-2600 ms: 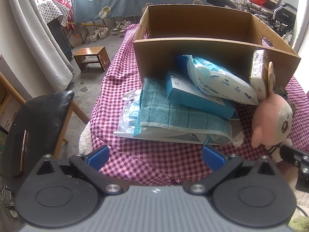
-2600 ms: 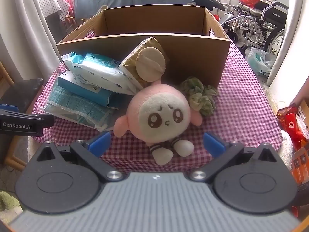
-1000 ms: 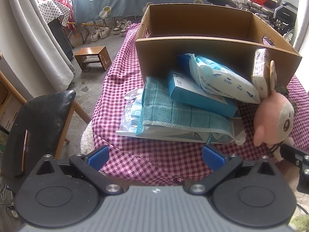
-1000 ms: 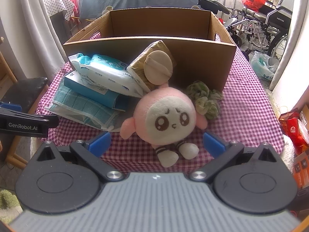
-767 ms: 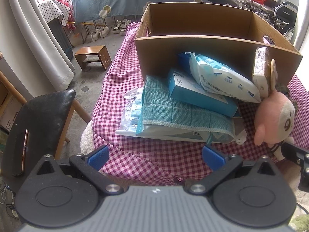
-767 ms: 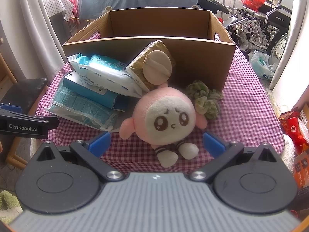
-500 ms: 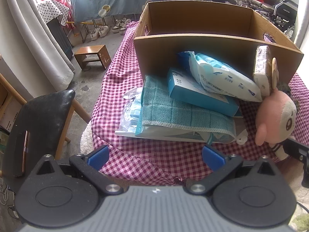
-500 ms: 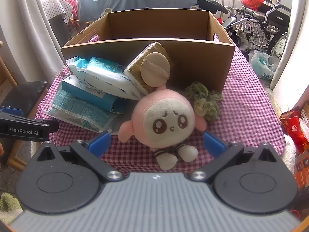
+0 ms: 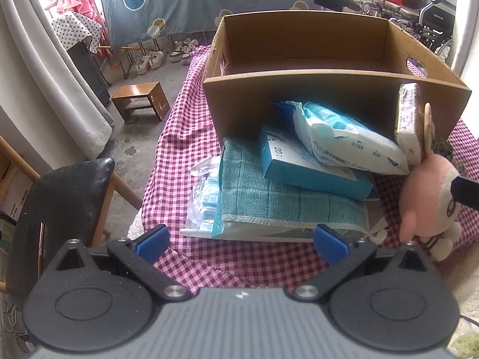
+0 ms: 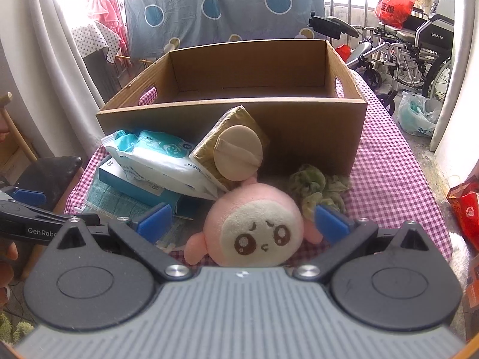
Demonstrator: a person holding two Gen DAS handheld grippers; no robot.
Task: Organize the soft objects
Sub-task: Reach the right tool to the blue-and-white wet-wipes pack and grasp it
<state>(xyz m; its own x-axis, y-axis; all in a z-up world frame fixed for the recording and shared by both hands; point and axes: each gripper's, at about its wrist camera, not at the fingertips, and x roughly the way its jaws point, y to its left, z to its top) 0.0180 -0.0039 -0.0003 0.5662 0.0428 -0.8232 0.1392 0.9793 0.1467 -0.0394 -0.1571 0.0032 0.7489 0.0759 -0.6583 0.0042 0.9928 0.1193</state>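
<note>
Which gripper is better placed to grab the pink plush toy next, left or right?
Right. The right gripper is open with the pink plush toy sitting between its fingers. The left gripper faces the teal cloth instead.

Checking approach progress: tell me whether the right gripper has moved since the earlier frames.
Yes. The right gripper has moved forward toward the cardboard box; its open fingers now flank the pink plush toy.

Doll [image 10: 254, 227] before box [image 10: 314, 131] (touching neither)
</note>
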